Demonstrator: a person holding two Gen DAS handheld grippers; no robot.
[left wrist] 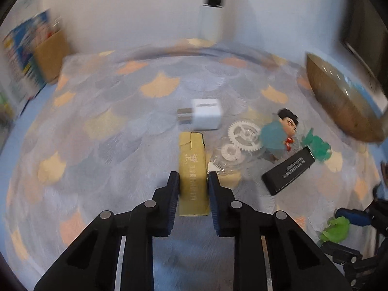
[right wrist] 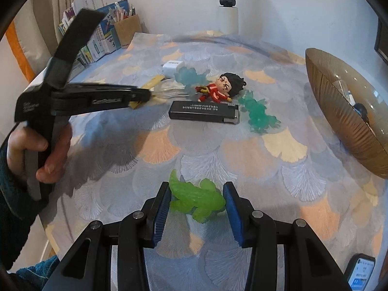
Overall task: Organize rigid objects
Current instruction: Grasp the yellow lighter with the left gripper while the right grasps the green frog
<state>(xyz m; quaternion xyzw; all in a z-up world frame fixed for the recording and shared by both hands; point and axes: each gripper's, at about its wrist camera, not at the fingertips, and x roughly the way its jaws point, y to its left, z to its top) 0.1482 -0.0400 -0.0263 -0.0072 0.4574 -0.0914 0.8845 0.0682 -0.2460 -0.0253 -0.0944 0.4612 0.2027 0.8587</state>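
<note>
Presently, left wrist view: left gripper [left wrist: 193,178] clamped on a tan lighter [left wrist: 193,167], pads pressed flat to both long sides near its lower half. Long axis running straight out along the fingers, cap end pointing away toward a white Anker charger [left wrist: 206,117] just beyond. Just right of the cap, clear plastic gears [left wrist: 243,137]; next a chibi figure [left wrist: 280,133] lying on its side, teal splash pieces [left wrist: 317,146], and a black lighter [left wrist: 288,171] set diagonally. Ribbed amber bowl [left wrist: 344,101] at the right edge of the table [left wrist: 97,121], well apart from the held lighter and off to the right of the finger line. Much motion blur; text on the lighter unreadable.

Right wrist view: right gripper [right wrist: 197,200] half open around a green translucent crocodile toy [right wrist: 198,198], snout by the right pad, tail by the left; contact on both sides not certain, looks lightly held. Toy's long axis crosswise to the fingers. Person's hand [right wrist: 38,150] at left gripping the other tool's handle, its tip over the tan lighter near the far-left part of the clutter. Bowl at the right edge, nearer to this gripper than to the left one. Phone [right wrist: 361,271] at the near right corner.

Judgement: bowl the likely target; right hand's path shorter, left's crossing the clutter.
</note>
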